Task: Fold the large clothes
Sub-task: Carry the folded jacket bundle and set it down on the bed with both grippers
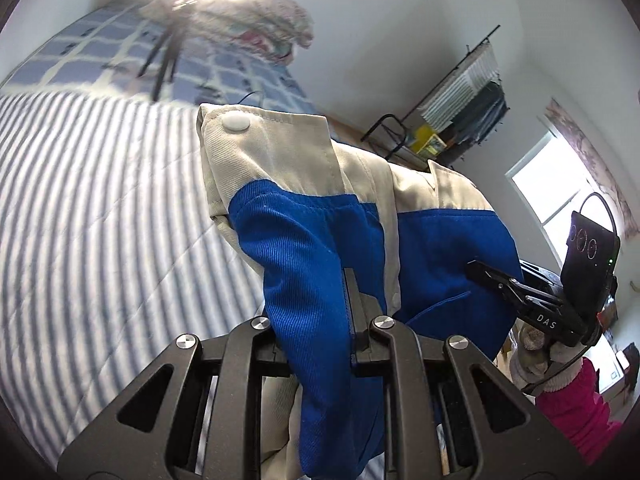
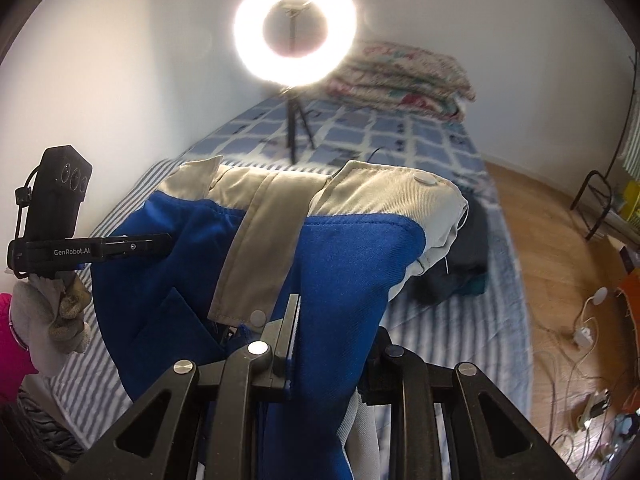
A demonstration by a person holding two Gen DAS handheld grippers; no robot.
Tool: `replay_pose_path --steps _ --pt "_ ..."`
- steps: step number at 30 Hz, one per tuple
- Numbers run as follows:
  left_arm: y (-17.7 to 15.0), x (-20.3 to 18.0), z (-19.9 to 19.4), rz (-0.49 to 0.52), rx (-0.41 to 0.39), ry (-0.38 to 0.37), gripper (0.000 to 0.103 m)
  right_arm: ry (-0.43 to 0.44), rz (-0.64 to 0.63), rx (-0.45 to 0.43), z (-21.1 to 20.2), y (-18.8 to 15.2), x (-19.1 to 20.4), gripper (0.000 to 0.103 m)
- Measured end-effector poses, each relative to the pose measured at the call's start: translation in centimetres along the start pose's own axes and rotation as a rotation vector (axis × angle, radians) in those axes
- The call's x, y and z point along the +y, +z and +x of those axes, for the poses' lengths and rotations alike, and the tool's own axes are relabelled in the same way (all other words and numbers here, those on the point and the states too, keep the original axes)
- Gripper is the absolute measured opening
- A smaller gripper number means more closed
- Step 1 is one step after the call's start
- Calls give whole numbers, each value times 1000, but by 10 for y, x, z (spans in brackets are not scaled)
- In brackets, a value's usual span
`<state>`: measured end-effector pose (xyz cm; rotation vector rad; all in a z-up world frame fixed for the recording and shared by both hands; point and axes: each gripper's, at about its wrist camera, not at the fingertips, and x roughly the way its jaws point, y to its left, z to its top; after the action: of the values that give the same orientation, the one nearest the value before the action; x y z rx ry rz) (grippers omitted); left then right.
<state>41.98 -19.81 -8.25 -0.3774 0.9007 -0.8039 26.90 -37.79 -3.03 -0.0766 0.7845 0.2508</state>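
A blue and beige jacket [image 1: 304,216] with white snap buttons hangs lifted above the striped bed [image 1: 80,208]. My left gripper [image 1: 320,300] is shut on the jacket's blue cloth, which drapes over its fingers. My right gripper [image 2: 320,320] is shut on the jacket [image 2: 344,248] too, with cloth bunched between its fingers. The right gripper also shows in the left wrist view [image 1: 480,270], pinching the jacket's right side. The left gripper shows in the right wrist view [image 2: 168,240] at the jacket's left edge.
A ring light on a tripod [image 2: 294,32] stands on the bed. Folded floral quilts [image 2: 400,76] lie at the head. A dark clothes pile [image 2: 464,264] lies on the bed to the right. A clothes rack [image 1: 472,100], wooden floor and cables [image 2: 580,332] are on the right.
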Motion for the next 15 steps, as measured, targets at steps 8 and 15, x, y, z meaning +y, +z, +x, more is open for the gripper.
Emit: replay_pose_path --steps 8,15 --pt "73 -24 62 59 -33 -30 15 -36 -11 -66 27 56 -71 21" --pt "143 -39 112 100 -77 -31 15 -42 6 -134 64 117 -133 21"
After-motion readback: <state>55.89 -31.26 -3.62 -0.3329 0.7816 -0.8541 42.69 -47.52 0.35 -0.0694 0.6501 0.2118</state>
